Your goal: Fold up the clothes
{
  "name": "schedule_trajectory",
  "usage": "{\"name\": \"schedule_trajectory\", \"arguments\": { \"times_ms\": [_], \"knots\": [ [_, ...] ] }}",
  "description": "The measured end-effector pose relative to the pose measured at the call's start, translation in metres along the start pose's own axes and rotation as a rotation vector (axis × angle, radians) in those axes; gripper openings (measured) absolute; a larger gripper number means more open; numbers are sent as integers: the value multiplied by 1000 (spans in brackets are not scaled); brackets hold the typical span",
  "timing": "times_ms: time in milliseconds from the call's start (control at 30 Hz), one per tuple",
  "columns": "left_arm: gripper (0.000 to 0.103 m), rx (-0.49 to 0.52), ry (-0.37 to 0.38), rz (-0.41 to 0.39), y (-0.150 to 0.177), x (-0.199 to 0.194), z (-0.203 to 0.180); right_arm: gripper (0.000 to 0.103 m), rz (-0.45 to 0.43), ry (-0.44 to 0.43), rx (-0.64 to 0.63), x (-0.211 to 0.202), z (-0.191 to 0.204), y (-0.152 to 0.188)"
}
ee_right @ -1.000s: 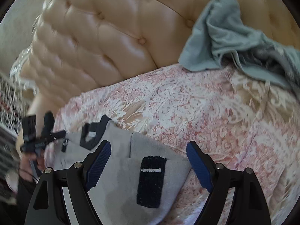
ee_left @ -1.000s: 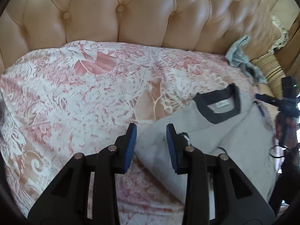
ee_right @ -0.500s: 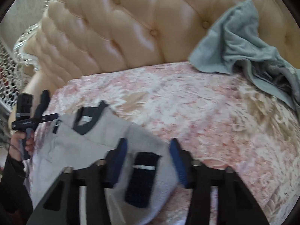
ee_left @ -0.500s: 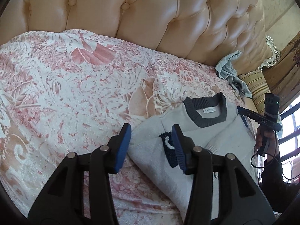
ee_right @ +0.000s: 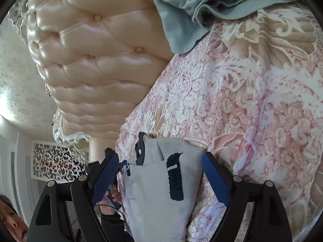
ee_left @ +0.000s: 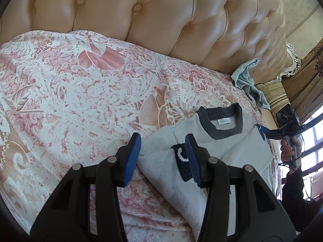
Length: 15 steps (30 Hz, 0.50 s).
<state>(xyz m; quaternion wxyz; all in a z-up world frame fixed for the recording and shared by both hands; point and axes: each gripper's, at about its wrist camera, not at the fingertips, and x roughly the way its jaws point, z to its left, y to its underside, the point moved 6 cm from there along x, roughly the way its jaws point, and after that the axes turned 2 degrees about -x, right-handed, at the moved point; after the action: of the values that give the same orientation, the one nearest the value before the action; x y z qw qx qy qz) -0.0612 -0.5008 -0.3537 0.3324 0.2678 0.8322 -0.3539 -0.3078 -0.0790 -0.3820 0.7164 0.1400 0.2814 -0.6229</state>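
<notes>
One grey sweater [ee_left: 238,153], two clothes total

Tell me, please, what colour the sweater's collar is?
Dark grey collar on a light grey sweater; left wrist view.

A tufted cream leather headboard [ee_left: 181,26] with button studs rises behind a bed spread with a pink-and-white floral bedspread [ee_left: 70,92]. A silver scrolled trim [ee_left: 291,60] edges the headboard's corner. A crumpled blue-grey cloth [ee_right: 193,6] lies against the headboard's base, next to a striped gold cushion [ee_left: 276,96]. Patterned gold curtains [ee_left: 306,84] hang near a barred window [ee_left: 315,141]. In the right wrist view, a white fretwork screen [ee_right: 56,163] stands by the textured wall [ee_right: 14,80].
</notes>
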Motion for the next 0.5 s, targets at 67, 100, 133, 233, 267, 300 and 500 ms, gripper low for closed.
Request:
{"name": "schedule_trajectory", "arguments": {
  "times_ms": [67,100,133,233,267,300,500],
  "knots": [
    [49,-1,1,0,0,0,0,85,8,20,-9,2,3,1],
    [49,-3,1,-1,0,0,0,85,12,30,-13,3,5,2],
    [49,-4,2,-1,0,0,0,85,19,54,-30,5,7,3],
    [49,-1,-3,-1,0,0,-1,85,38,157,-108,12,16,7],
    [49,-3,-3,-2,0,0,-1,85,37,182,-127,14,18,8],
    [49,-4,-4,-3,0,0,-1,87,29,176,-139,16,21,8],
    [49,-14,5,-4,0,-1,-1,58,3,45,-168,12,29,8]
  ]
}}
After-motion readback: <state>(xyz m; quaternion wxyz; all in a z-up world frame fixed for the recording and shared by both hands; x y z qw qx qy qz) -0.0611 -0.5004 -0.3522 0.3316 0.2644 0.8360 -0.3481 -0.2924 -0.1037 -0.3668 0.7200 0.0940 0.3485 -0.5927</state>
